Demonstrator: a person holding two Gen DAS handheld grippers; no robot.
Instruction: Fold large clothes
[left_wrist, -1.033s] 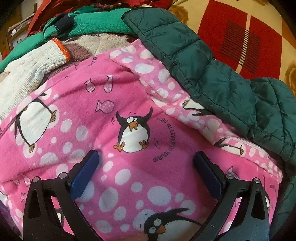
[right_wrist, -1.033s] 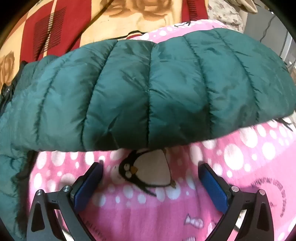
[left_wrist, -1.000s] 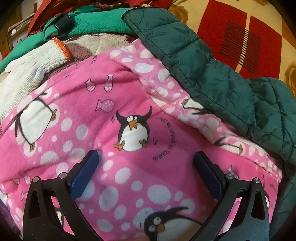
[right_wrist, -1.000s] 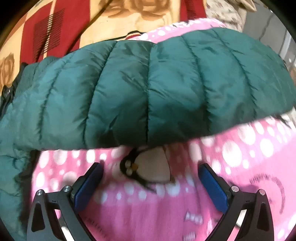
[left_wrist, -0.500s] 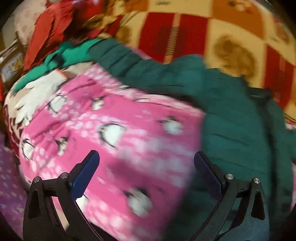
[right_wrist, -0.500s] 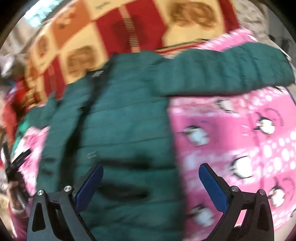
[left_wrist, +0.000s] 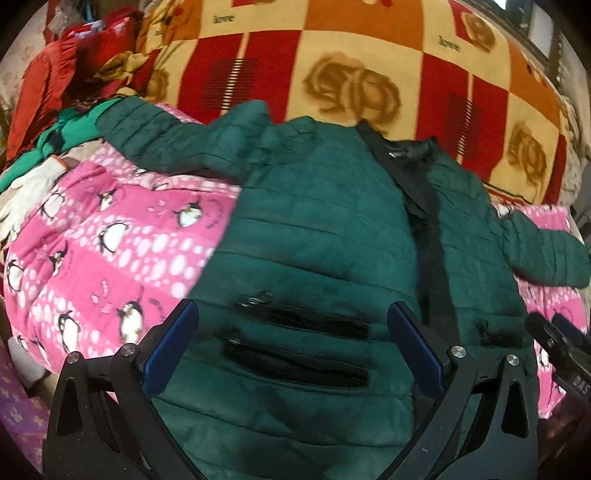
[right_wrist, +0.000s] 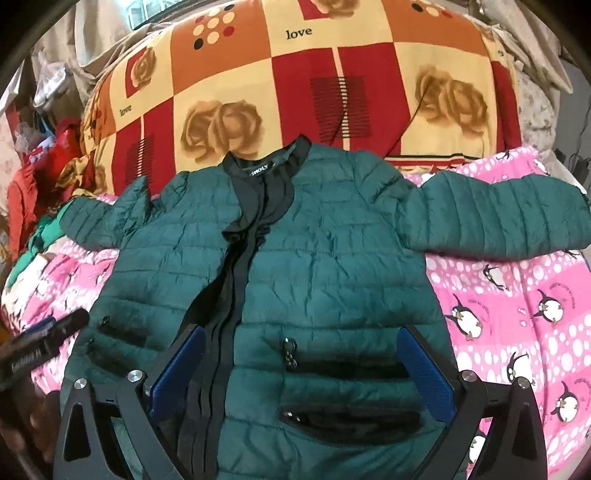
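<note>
On the pink penguin blanket (right_wrist: 517, 314), the green quilted jacket (right_wrist: 314, 258) lies front-up, sleeves spread. Above its pockets, the left gripper (left_wrist: 291, 343) and right gripper (right_wrist: 301, 373) both hover with jaws wide apart, empty.

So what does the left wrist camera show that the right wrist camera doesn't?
Only the left wrist view shows the white knit glove at the pile's edge, and the right gripper entering from the side. Only the right wrist view shows the jacket's collar label, the word "love" on the blanket, and the left gripper. Both show the green puffer jacket spread front-up on the pink penguin fleece, with each camera's own jaws open.
</note>
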